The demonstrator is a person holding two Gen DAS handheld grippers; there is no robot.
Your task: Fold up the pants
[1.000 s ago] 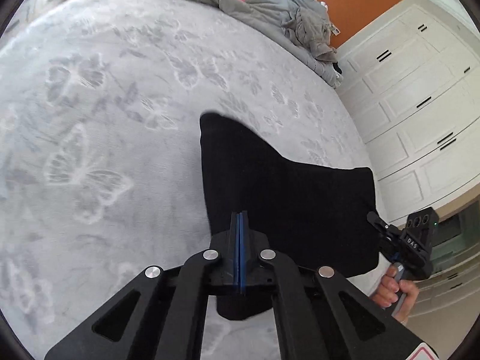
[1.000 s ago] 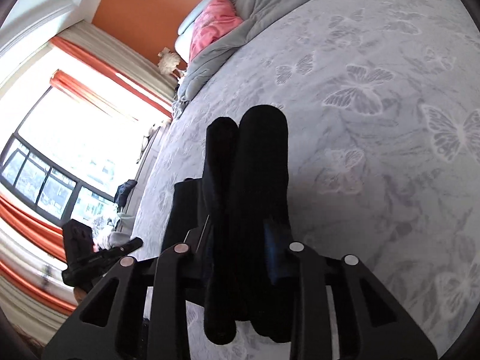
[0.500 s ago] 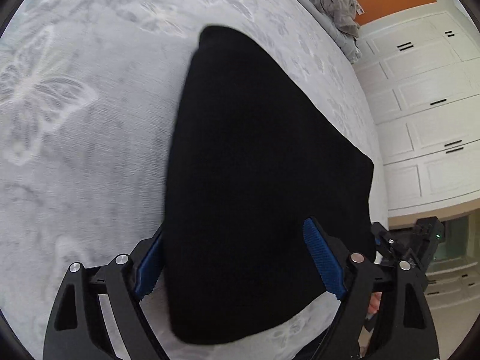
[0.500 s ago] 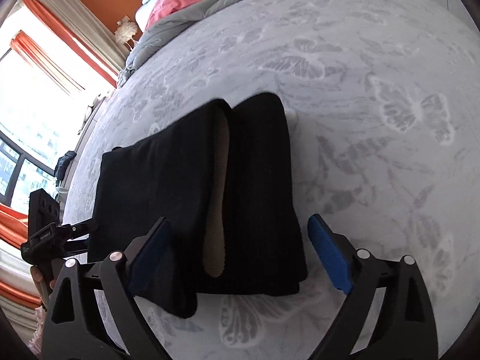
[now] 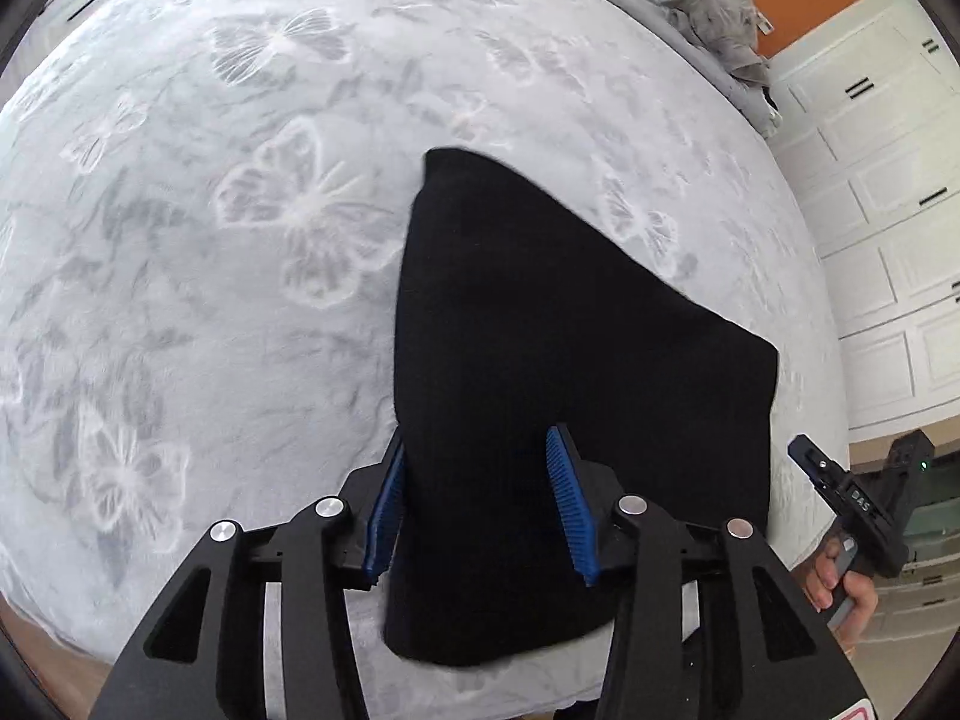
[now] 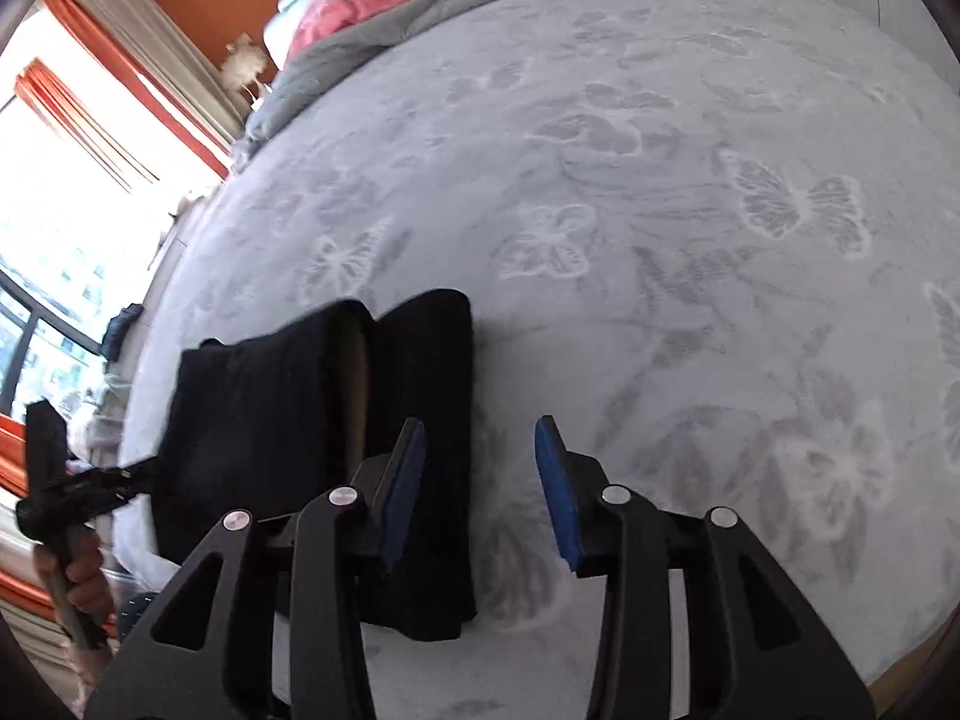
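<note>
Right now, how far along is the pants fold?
Done: the black knit pants lie folded into a compact stack on the grey butterfly-print bedspread. In hand: nothing; the left hand-held gripper is open over the stack's near edge, and the right hand-held gripper is open beside it. Left: perhaps squaring the uneven layers visible in the right wrist view.

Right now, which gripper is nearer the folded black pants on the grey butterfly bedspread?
Left. The left gripper straddles the folded black pants, open; the right gripper hangs open beside their edge.
</note>
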